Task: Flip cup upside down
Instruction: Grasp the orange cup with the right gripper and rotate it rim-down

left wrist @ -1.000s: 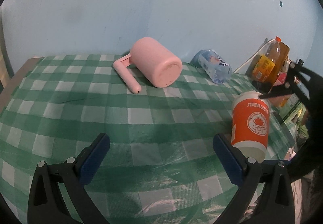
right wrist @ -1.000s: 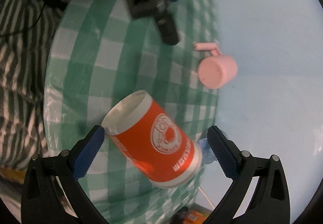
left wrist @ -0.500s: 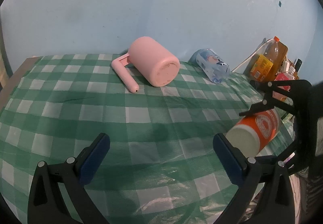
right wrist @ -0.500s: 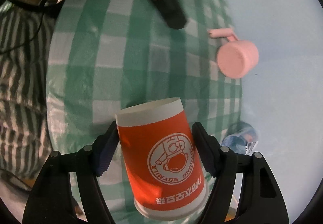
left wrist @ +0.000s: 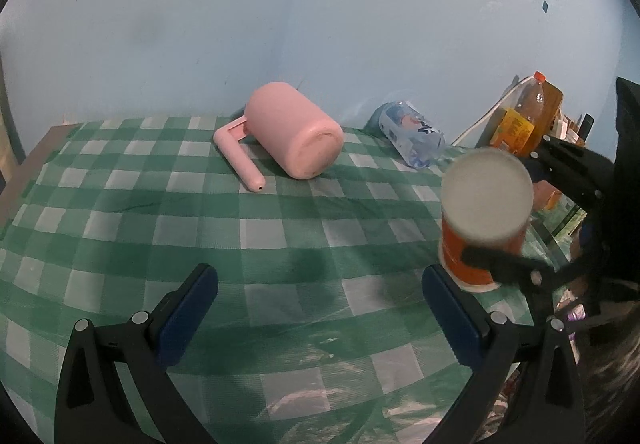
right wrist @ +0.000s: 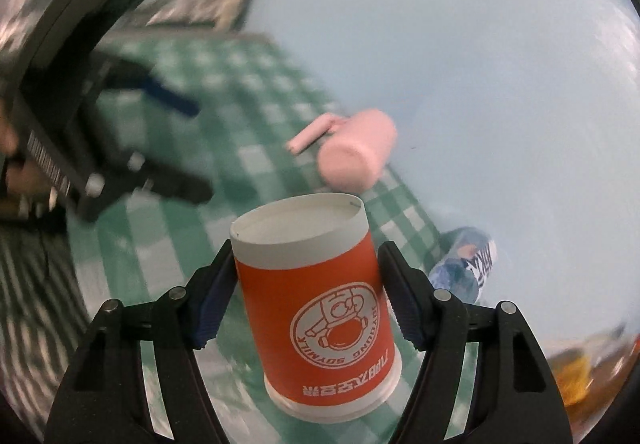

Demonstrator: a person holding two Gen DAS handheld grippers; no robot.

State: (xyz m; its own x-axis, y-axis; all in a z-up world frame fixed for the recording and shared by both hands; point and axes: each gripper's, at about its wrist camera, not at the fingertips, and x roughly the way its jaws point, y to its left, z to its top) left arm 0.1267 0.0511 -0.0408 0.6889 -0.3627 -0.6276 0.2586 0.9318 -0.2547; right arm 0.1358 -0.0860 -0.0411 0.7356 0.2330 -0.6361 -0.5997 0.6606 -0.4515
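Gripping the orange cup [right wrist: 320, 308], the right gripper [right wrist: 306, 284] clamps its sides w/ both pads, base up, rim down, near the table's [left wrist: 256, 228] right edge. Left gripper [left wrist: 320, 308] hangs w/ fingers spread, nothing between. Pink mug [left wrist: 296, 141] lies at back edge.

Cup [right wrist: 320, 308]: orange w/ white bands and white round logo. Counter [left wrist: 280, 236] cloth: green/white check. Mug [left wrist: 294, 135]: plain pink; wall [left wrist: 320, 23]: pale blue; bottle [left wrist: 412, 137]: blue/white label.
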